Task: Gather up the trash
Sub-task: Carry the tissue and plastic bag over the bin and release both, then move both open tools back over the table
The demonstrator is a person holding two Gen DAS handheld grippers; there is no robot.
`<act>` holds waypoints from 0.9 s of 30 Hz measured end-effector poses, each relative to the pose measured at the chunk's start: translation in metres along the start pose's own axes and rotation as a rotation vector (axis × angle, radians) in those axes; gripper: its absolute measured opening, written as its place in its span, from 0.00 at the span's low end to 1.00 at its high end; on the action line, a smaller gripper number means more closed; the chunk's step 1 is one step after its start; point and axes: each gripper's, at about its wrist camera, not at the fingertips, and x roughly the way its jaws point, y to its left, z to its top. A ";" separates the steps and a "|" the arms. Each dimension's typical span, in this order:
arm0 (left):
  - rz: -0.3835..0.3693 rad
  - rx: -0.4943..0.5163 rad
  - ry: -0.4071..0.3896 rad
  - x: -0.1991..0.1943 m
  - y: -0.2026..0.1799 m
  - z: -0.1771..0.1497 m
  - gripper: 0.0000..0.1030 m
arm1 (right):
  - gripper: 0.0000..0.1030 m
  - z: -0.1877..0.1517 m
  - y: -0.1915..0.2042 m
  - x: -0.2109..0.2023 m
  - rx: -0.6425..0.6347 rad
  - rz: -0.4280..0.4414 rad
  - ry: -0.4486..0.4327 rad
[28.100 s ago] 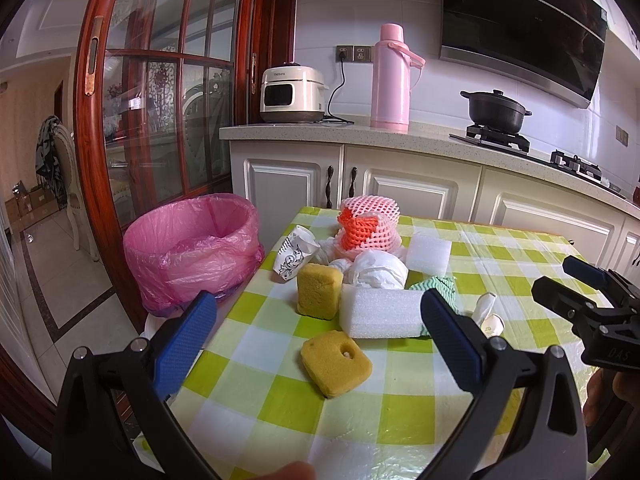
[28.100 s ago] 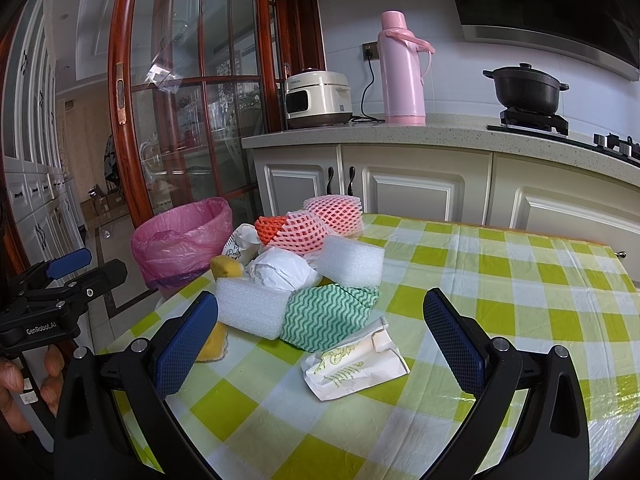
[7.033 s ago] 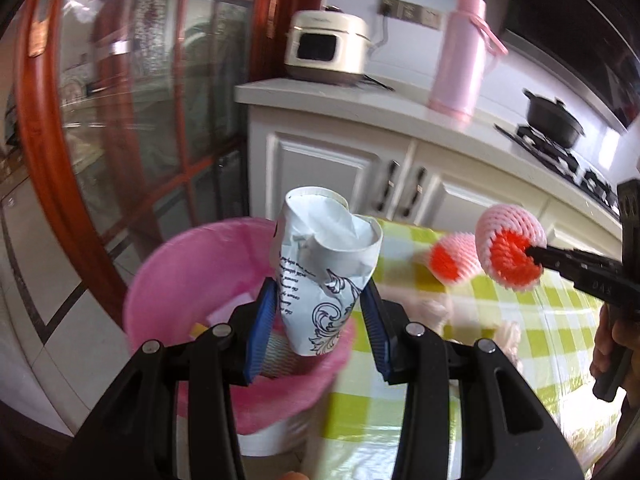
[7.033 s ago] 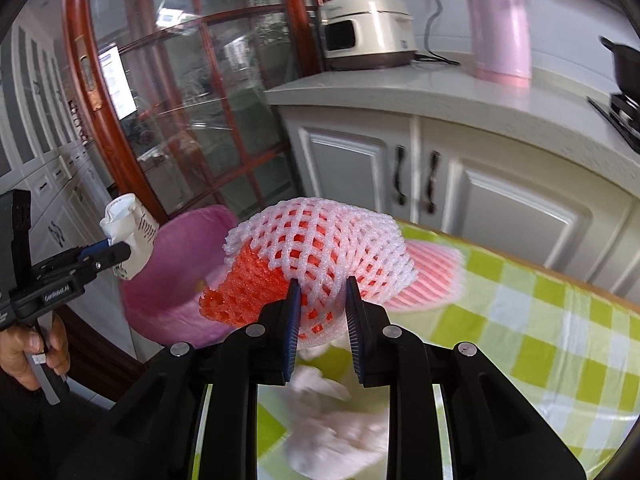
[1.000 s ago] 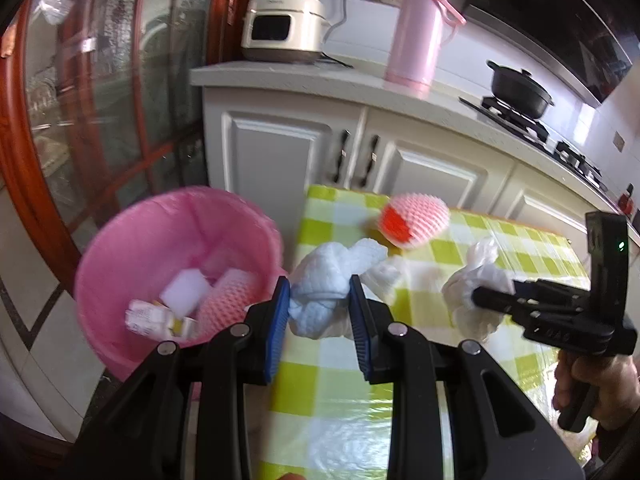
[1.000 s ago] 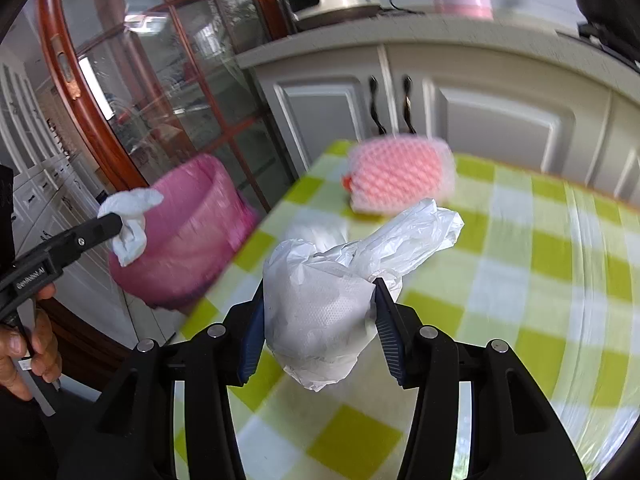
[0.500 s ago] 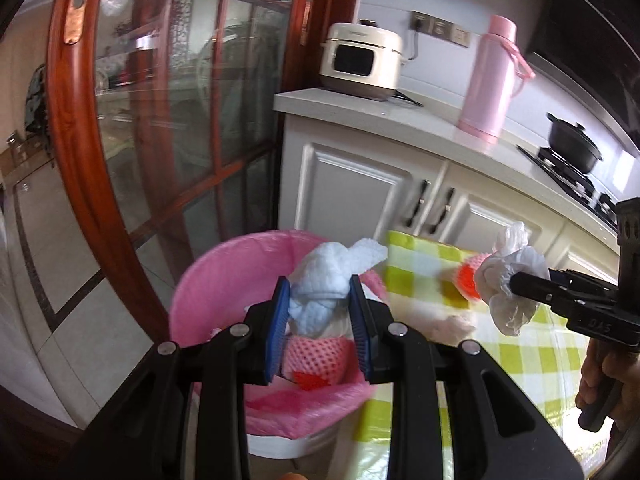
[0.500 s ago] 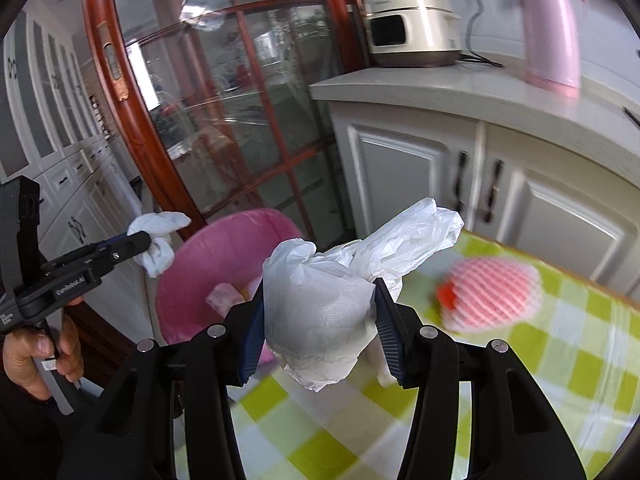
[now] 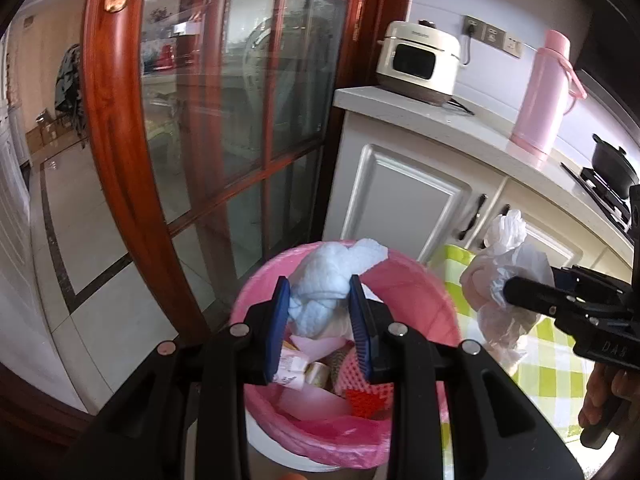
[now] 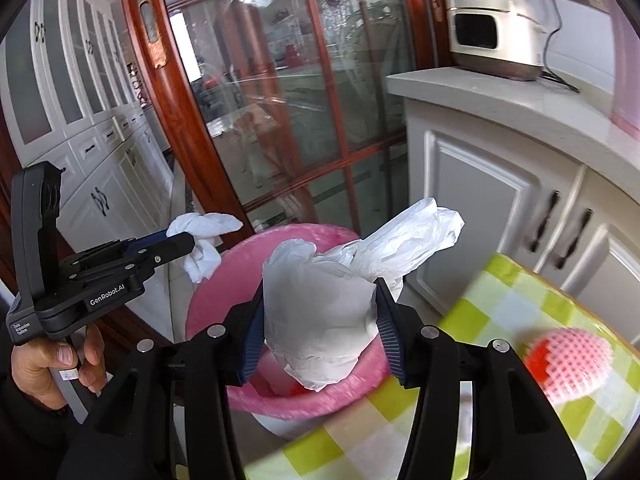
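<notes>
Both tongs hang over the pink-lined round bin point(image 9: 400, 280) for dropping: left gripper point(image 9: 320, 320) clamps a knotted white tissue wad point(image 9: 332, 276), right gripper point(image 10: 320, 336) a crumpled white plastic bag point(image 10: 320, 312).

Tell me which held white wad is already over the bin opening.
The knotted white tissue wad in the left gripper: pink bin directly beneath. The plastic bag hangs over the table edge.

Red wood-framed glass door point(image 9: 180, 120), pale tiled floor point(image 9: 80, 240) beside it, white cabinets point(image 9: 404, 196) right of door, daylight through panes
</notes>
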 end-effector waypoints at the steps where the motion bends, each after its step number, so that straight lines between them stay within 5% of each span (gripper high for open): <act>1: 0.005 -0.003 0.001 0.000 0.003 0.000 0.28 | 0.49 0.001 0.003 0.006 -0.007 0.006 0.006; 8: 0.032 -0.017 0.010 0.003 0.015 0.003 0.30 | 0.54 0.008 0.015 0.027 -0.041 0.012 0.017; 14: 0.040 -0.026 0.013 0.003 0.021 0.003 0.31 | 0.72 0.013 0.012 0.028 -0.039 0.002 -0.012; 27: 0.021 -0.026 0.004 -0.011 0.008 -0.007 0.44 | 0.78 -0.007 -0.026 -0.016 0.015 -0.071 -0.066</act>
